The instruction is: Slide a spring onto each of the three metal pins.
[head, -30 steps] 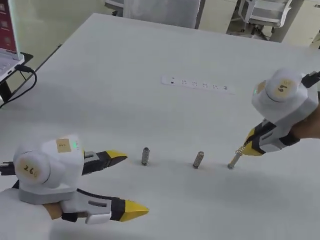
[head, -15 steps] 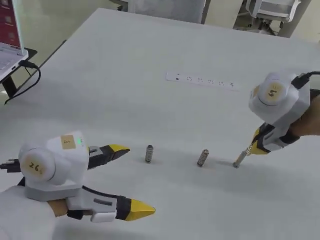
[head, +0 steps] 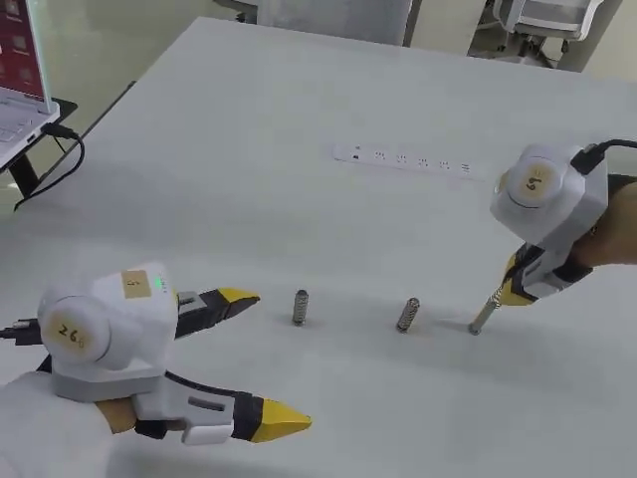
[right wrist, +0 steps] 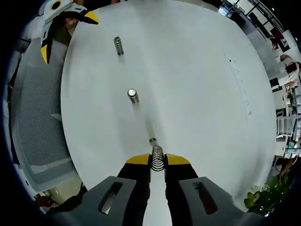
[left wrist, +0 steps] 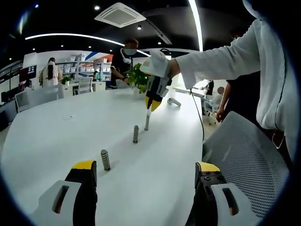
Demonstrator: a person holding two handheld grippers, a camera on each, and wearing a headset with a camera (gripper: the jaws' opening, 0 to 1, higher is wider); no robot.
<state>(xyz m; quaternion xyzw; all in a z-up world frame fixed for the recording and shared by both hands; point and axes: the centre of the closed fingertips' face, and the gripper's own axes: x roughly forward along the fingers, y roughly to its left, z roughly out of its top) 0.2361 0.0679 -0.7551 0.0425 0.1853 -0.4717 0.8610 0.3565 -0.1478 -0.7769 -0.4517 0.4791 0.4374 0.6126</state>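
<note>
The left pin (head: 301,308) and middle pin (head: 408,315) are wearing springs. The right tool (head: 505,293) is grasping the last spring (right wrist: 157,158) at the third pin (head: 479,321). The left tool (head: 280,359) is hanging released.

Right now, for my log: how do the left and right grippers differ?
The left gripper is open and empty; the right gripper is shut on a spring. The left gripper sits back from the pins; the right gripper holds its spring atop the end pin. Both are yellow-tipped.
</note>
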